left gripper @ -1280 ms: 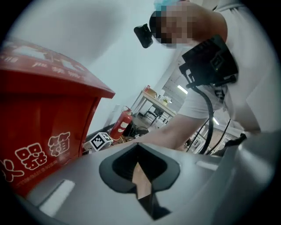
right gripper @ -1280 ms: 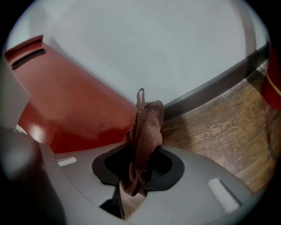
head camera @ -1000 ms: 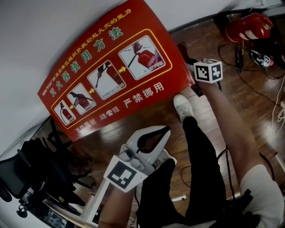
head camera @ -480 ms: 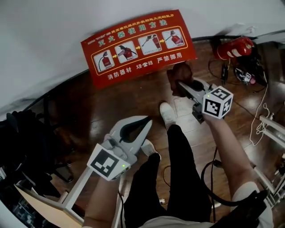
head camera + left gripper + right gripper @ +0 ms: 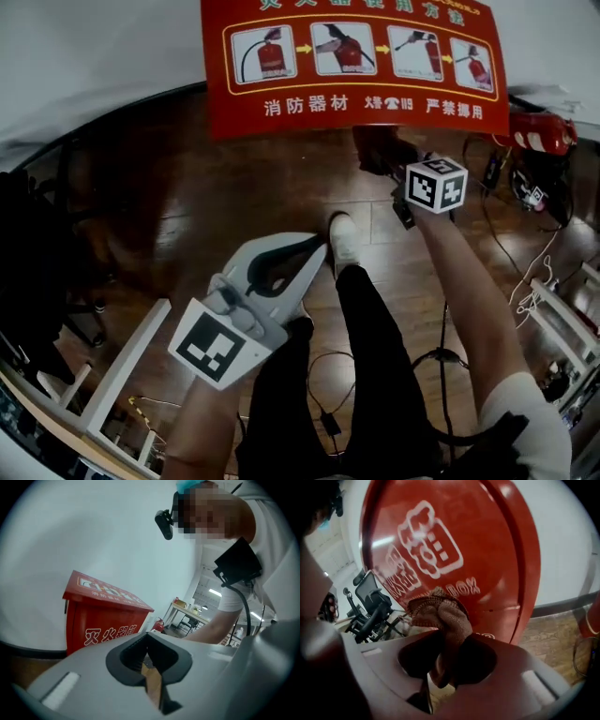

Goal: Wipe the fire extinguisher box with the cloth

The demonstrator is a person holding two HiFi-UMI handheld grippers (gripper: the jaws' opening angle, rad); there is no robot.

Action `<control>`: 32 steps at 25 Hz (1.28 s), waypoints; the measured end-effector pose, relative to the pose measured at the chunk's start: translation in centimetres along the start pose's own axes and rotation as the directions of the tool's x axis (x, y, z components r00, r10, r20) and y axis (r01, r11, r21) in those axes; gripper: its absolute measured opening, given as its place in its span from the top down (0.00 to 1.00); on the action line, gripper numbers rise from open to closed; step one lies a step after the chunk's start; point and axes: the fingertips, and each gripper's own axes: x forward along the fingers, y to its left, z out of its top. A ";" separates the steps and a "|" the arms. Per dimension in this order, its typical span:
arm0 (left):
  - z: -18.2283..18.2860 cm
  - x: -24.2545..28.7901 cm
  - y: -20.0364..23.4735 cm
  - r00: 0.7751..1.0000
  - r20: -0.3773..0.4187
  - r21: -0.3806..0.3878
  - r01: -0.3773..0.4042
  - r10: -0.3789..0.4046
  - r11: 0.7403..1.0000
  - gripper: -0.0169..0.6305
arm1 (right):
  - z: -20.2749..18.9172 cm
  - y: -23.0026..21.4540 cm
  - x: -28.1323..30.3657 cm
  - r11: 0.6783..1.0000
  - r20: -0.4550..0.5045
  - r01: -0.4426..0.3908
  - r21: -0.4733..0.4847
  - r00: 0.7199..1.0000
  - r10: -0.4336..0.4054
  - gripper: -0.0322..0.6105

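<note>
One white wall (image 5: 94, 56) over dark wood floor (image 5: 187, 206); red fire extinguisher box (image 5: 356, 66) standing against that wall; small red extinguisher (image 5: 539, 136) on the floor to its right; left gripper (image 5: 319, 246) well back from the box, jaws together, nothing between; right gripper (image 5: 384, 167) near the box's lower front, jaws clamped on brown cloth (image 5: 440, 611); contact with the red panel unclear.
</note>
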 end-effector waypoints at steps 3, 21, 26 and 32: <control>-2.6 0.1 1.5 1.000 0.011 -0.030 -0.006 0.006 1.000 0.98 | -3.0 -3.3 4.2 0.998 -0.084 0.054 -0.029 0.995 -0.056 0.80; 0.7 -6.0 0.1 0.994 0.087 -0.052 -0.061 0.065 0.997 0.98 | 1.0 13.2 -2.7 0.980 -0.022 -0.134 -0.148 0.991 0.132 0.80; 4.1 -7.6 -1.7 0.993 0.108 -0.026 -0.054 0.056 0.998 0.98 | 7.0 19.5 -5.0 0.971 0.096 -0.191 -0.143 0.974 0.206 0.80; 3.1 -8.9 -0.1 0.990 0.113 -0.054 -0.079 0.085 0.995 0.98 | 5.5 16.4 1.1 0.985 0.067 -0.138 -0.105 0.987 0.146 0.80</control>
